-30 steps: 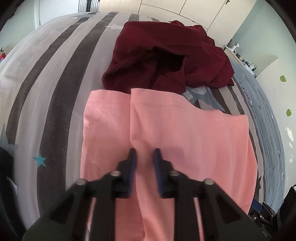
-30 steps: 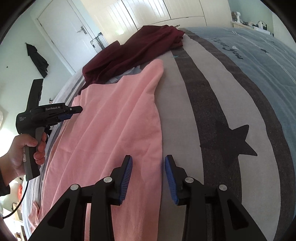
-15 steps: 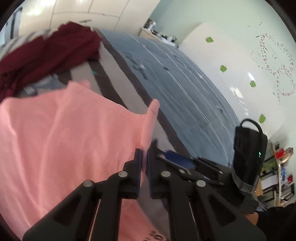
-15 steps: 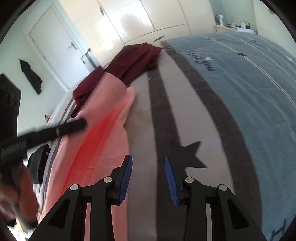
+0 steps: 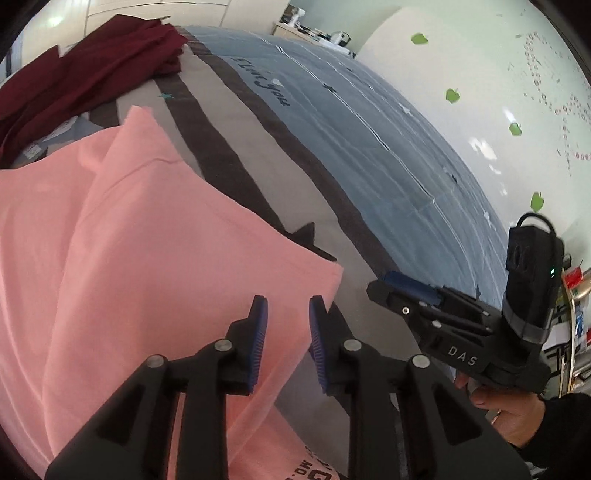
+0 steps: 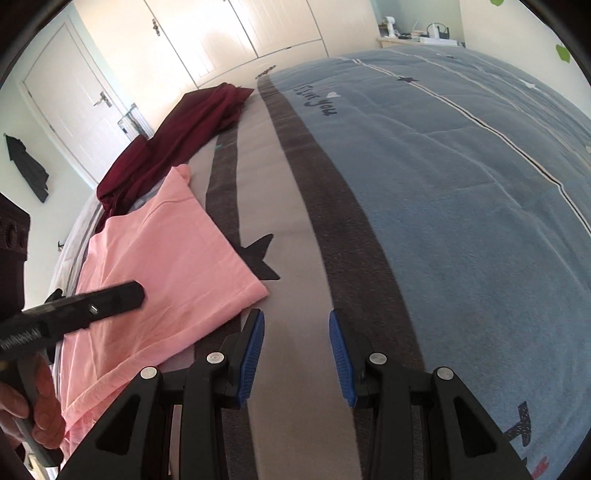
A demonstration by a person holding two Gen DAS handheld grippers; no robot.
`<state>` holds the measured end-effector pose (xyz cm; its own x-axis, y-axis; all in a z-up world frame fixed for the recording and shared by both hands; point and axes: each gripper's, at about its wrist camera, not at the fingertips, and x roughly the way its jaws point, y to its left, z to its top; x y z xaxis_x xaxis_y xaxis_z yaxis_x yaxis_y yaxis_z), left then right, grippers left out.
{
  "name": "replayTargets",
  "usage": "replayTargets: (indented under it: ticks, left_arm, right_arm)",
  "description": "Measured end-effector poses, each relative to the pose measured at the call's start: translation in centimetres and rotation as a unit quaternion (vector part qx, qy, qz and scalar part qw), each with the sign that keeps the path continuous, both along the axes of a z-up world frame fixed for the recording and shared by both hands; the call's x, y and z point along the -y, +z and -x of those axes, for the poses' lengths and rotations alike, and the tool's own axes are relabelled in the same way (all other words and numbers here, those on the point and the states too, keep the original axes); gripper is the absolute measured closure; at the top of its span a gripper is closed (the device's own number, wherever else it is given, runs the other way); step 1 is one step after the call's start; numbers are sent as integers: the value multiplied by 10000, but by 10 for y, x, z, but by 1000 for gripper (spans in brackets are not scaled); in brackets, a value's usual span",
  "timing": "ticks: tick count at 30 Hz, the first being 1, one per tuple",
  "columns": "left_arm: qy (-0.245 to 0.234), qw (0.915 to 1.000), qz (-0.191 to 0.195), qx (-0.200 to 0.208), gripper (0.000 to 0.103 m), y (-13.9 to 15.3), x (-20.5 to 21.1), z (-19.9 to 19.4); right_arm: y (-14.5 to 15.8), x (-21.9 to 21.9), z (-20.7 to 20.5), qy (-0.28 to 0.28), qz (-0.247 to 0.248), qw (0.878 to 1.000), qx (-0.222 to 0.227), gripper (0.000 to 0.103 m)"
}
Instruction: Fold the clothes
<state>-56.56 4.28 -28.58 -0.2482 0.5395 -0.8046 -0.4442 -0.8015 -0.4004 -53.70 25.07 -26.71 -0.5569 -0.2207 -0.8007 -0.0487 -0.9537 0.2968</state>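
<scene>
Both wrist views look steeply down, close over the bed (image 5: 332, 155) (perhaps angled apart), sharing the pink shirt (image 6: 177, 258).

We've got the folded shirt (image 5: 140, 258) lying on the bed (image 6: 443, 221), with another garment (image 6: 177, 147) heaped right behind it, touching its far edge. The bedspread stretches away to the shirt's right, and a dresser (image 6: 417, 35) sits beyond the bed.

The pink shirt (image 5: 147, 258) runs off the left and bottom edges; its dark print (image 5: 314, 467) is cut off, unreadable. The maroon garment (image 6: 177, 147) hides partly behind it. Small items on the far dresser (image 6: 417, 33) stay indistinct.
</scene>
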Motion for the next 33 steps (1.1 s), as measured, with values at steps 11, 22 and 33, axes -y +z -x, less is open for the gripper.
replayTargets:
  ticks: [11, 22, 33]
  left_arm:
    - [-137, 9984, 420, -351, 65, -19, -48, -12]
    - [942, 9924, 168, -771, 101, 7, 4, 11]
    - [2693, 9525, 821, -1166, 101, 63, 242, 91]
  right_arm:
    - [11, -24, -2, -66, -203, 9996, -167, 70]
    - [14, -19, 0, 20, -209, 9996, -179, 70]
    - [28, 69, 60, 733, 120, 9963, -442, 70]
